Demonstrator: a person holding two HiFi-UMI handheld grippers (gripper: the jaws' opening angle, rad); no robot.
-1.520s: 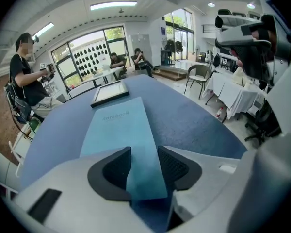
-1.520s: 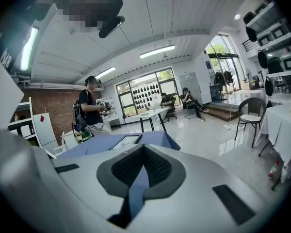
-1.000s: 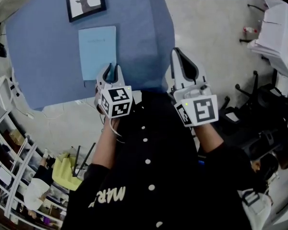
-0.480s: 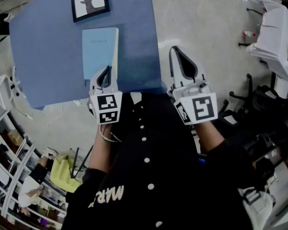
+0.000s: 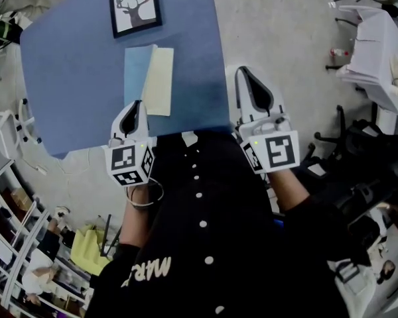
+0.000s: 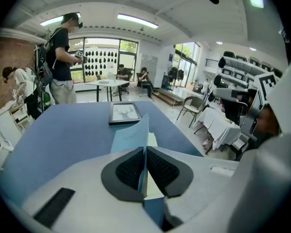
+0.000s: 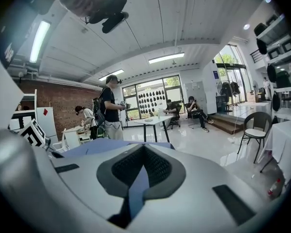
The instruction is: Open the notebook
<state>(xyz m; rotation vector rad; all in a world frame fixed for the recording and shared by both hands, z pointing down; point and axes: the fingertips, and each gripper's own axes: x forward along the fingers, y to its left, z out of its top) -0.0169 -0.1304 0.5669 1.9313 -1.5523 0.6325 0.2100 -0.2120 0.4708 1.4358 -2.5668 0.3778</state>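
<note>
Notebook cover (image 6: 131, 137) between jaws of left gripper (image 6: 145, 152)

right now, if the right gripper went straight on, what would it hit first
Probably nothing near: the right gripper points just past the blue table's right edge toward open floor, though depth is unclear.

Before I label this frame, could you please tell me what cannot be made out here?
- Print on the notebook cover: left gripper view, too blurred to read.
- Writing on the cream page: head view, too small to tell.
- Near edge of the table: head view, hidden behind the person's torso.
</note>
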